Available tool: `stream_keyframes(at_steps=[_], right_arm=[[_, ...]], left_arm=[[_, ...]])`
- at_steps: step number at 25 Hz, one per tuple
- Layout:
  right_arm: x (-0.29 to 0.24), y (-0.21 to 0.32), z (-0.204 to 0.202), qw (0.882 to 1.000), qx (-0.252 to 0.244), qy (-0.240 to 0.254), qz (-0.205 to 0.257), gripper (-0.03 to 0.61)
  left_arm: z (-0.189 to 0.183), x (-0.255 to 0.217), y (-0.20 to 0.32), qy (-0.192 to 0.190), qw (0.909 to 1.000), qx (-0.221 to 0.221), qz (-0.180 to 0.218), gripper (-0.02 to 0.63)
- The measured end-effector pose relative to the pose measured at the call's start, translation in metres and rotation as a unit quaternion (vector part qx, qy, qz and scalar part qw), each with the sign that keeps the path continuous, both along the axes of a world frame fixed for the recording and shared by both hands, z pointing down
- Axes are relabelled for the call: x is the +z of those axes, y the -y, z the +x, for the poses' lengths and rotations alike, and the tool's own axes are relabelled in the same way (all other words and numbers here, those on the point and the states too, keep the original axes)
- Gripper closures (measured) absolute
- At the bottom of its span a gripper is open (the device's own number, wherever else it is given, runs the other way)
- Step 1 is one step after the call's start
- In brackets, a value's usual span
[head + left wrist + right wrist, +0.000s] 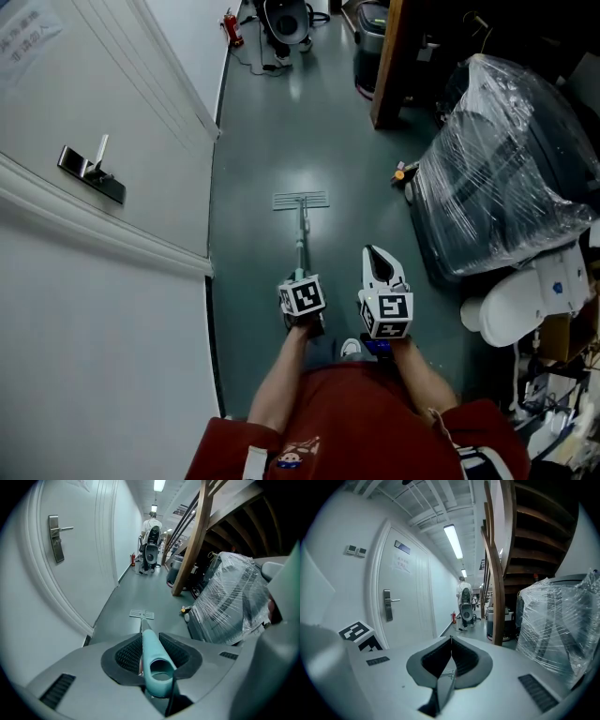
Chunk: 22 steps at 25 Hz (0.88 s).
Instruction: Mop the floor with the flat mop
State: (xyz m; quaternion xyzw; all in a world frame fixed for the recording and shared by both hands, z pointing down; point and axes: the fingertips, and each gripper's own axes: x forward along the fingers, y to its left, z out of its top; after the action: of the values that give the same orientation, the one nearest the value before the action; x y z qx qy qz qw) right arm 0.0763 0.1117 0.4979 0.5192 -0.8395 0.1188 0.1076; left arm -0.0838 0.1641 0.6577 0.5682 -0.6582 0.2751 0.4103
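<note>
The flat mop lies out ahead of me on the dark green floor, its pale head (301,200) flat on the floor in the middle of the corridor. Its thin pole (303,246) runs back to my left gripper (302,292), which is shut on the teal handle end (157,663). In the left gripper view the mop head (142,615) shows beyond the jaws. My right gripper (372,253) hovers just right of the pole, apart from it. Its jaws (451,641) are shut with nothing between them.
A white door with a lever handle (89,169) lines the left wall. A big plastic-wrapped object (506,187) and a white fixture (525,302) crowd the right. A wooden post (389,66), a small orange item (400,173) and a floor machine (286,23) stand further along.
</note>
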Motion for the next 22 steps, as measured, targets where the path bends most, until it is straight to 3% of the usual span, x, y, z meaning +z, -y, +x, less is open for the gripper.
stream_keyframes(at_steps=[6, 22], right_arm=[[0.000, -0.044, 0.035, 1.000, -0.001, 0.009, 0.002, 0.560], [0.012, -0.147, 0.071, 1.000, -0.018, 0.015, -0.019, 0.560]], left_arm=[[0.031, -0.003, -0.049, 0.002, 1.0000, -0.009, 0.002, 0.489], [0.075, -0.007, -0.162, 0.000, 0.9998, -0.018, 0.000, 0.489]])
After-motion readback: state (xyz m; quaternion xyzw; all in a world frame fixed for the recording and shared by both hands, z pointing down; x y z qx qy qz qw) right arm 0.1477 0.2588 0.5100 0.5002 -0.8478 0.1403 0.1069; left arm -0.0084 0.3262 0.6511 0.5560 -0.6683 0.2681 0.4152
